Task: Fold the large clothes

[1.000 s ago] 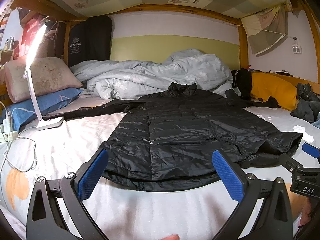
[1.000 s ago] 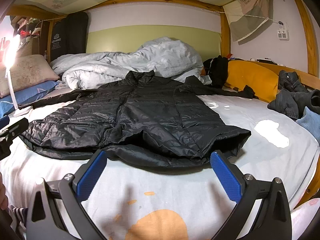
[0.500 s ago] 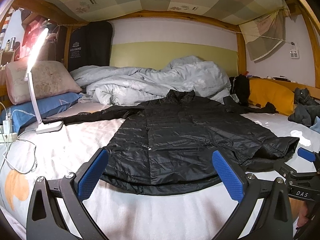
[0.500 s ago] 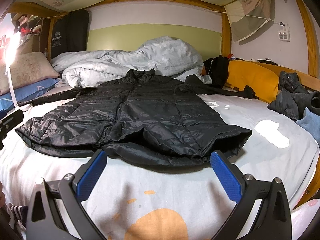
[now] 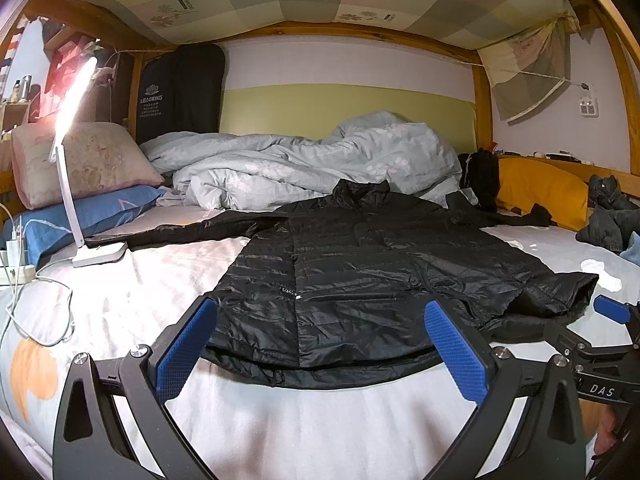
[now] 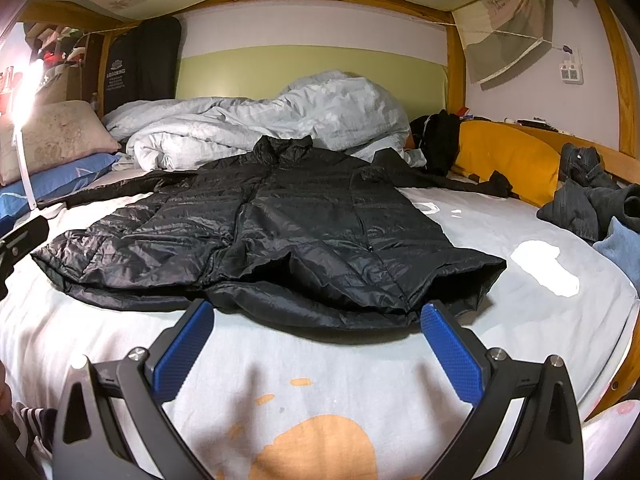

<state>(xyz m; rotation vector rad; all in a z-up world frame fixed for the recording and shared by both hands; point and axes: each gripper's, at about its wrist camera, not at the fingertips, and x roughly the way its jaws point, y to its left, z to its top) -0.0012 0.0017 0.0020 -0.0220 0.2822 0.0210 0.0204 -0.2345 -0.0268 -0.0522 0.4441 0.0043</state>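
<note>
The black puffer jacket [image 5: 360,280] lies flat in the middle of the bed [image 5: 132,292], front up, its long axis running from the hem at the near edge to the collar at the far end, both sleeves stretched out sideways. Behind the collar a crumpled pale duvet [image 5: 300,164] is heaped along the far edge. At the bed's left edge a lit desk lamp [image 5: 76,168] stands beside stacked pillows [image 5: 80,160]; along the right edge lie a yellow cushion [image 6: 504,156] and dark clothes [image 6: 588,196]. My left gripper [image 5: 320,344] and my right gripper [image 6: 316,340] both hover spread wide just short of the hem, holding nothing.
</note>
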